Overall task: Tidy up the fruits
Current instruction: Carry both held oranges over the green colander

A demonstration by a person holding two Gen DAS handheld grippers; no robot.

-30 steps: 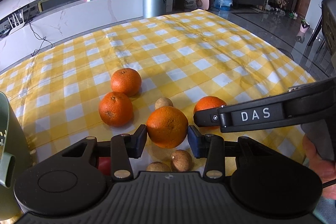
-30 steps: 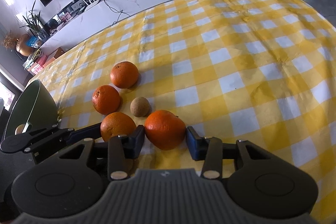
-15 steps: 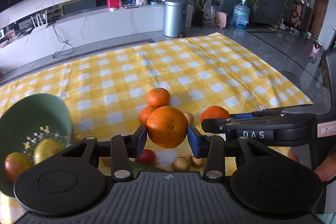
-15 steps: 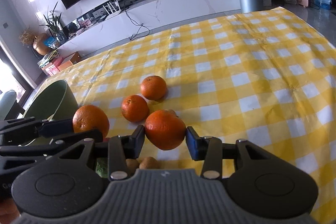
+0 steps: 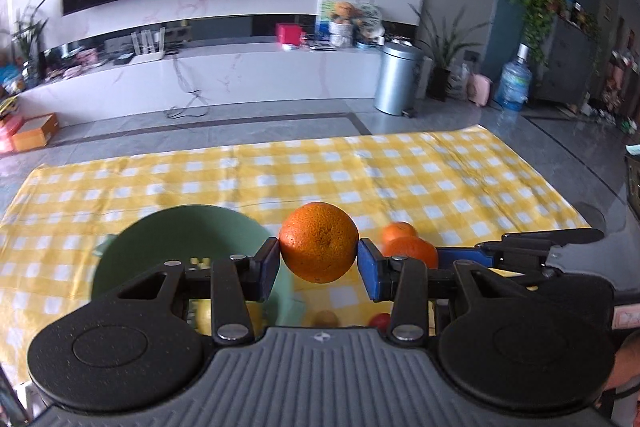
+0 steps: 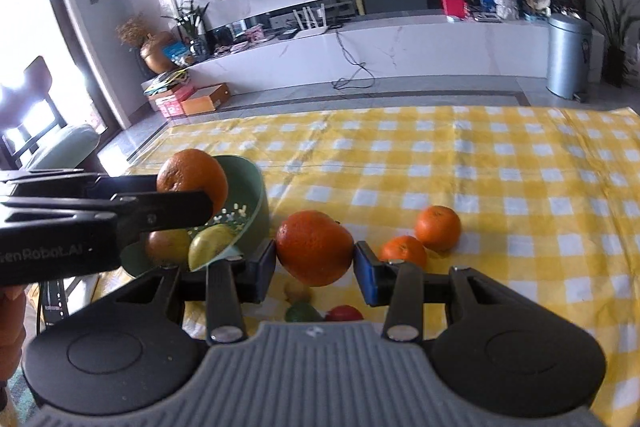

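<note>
Green bowl (image 5: 168, 231): near half hidden behind left gripper (image 5: 319, 265) body; contents mostly blocked. Small fruits below bowl level, brown one (image 5: 325, 318) and red one (image 5: 380, 319), cut off by gripper housing, type unclear. Right of bowl, rear orange (image 5: 396, 229) blurred, partly behind another orange (image 5: 412, 251).

Crowded near edge, open cloth beyond.
Green bowl (image 6: 256, 187) on the left, already holding fruit, with the left gripper (image 6: 200, 205) over its rim. Two loose oranges (image 6: 437, 228) sit right of centre; small fruits (image 6: 344, 313) cluster under the grippers. The far checked tablecloth (image 6: 500, 155) is bare.
</note>
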